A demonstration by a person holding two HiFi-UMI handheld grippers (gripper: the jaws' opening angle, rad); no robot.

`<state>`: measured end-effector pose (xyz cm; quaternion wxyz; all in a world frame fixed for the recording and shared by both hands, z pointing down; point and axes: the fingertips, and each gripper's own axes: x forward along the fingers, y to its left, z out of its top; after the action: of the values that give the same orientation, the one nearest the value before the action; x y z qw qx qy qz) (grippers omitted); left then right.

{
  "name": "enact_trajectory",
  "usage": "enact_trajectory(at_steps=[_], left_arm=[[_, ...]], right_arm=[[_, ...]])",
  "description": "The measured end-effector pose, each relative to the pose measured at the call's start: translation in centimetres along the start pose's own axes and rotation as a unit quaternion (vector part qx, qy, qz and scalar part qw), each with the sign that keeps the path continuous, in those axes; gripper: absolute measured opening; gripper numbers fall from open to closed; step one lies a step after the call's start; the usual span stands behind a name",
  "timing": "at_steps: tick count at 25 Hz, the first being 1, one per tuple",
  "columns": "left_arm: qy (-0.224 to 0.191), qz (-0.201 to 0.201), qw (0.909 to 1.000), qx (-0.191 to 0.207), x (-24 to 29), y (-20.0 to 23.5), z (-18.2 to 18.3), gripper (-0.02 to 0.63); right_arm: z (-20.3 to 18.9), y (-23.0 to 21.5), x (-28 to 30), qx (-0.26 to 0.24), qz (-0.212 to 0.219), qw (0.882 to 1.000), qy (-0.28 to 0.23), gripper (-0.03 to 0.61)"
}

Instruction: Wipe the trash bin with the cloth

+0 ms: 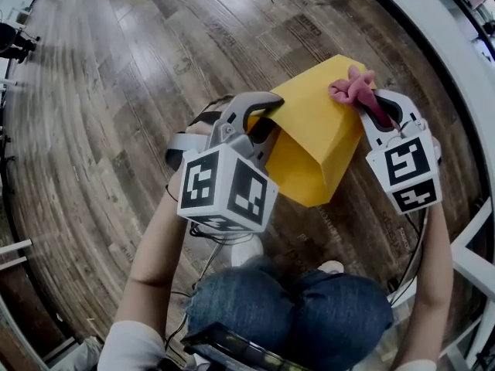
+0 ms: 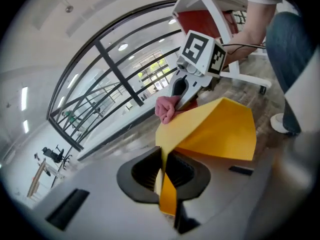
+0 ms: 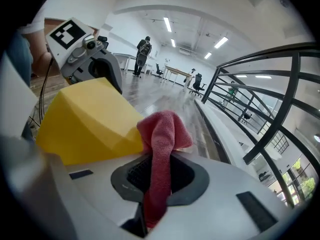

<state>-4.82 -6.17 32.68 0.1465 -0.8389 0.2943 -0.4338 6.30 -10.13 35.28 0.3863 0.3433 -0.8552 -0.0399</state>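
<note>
A yellow trash bin [image 1: 313, 141] hangs tilted in the air above the wooden floor. My left gripper [image 1: 259, 114] is shut on the bin's rim [image 2: 165, 184] at its left side. The bin's yellow wall [image 2: 220, 131] spreads out ahead of those jaws. My right gripper [image 1: 371, 107] is shut on a pink cloth [image 1: 352, 87], which lies against the bin's upper right edge. In the right gripper view the cloth [image 3: 160, 149] runs up out of the jaws and bunches beside the yellow bin [image 3: 87, 121].
Dark wood floor [image 1: 116, 91] lies under the bin. The person's knees in blue jeans [image 1: 294, 308] are at the bottom. A white frame [image 1: 472, 261] stands at the right. A black railing [image 3: 260, 104] and a far-off person [image 3: 143, 49] show behind.
</note>
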Motion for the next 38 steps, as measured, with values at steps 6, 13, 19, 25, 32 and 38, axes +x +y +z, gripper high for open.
enact_trajectory(at_steps=[6, 13, 19, 25, 32, 38], left_arm=[[0.026, -0.105, 0.9876, 0.114, -0.3, 0.9, 4.1, 0.018], [0.052, -0.212, 0.9460, 0.239, 3.7, -1.1, 10.5, 0.023], [0.070, -0.268, 0.9160, 0.290, 8.0, -2.0, 15.3, 0.023], [0.077, -0.282, 0.9179, 0.268, 12.1, -2.1, 17.1, 0.023], [0.069, -0.266, 0.9311, 0.240, 16.1, -1.5, 17.9, 0.025], [0.083, -0.233, 0.9591, 0.138, 17.8, 3.1, 13.4, 0.037]], right_arm=[[-0.7, 1.6, -2.3, 0.035, 0.020, 0.999, -0.001, 0.051], [-4.9, 0.5, -4.8, 0.132, -0.008, 0.991, 0.008, 0.051], [-6.8, -1.7, -8.8, 0.195, -0.056, 0.979, -0.014, 0.051], [-3.7, -3.8, -16.7, 0.165, -0.133, 0.976, -0.056, 0.051], [-3.8, -3.5, -13.6, 0.067, -0.112, 0.991, 0.006, 0.051], [-1.8, -6.5, -9.3, 0.032, -0.090, 0.995, 0.013, 0.051]])
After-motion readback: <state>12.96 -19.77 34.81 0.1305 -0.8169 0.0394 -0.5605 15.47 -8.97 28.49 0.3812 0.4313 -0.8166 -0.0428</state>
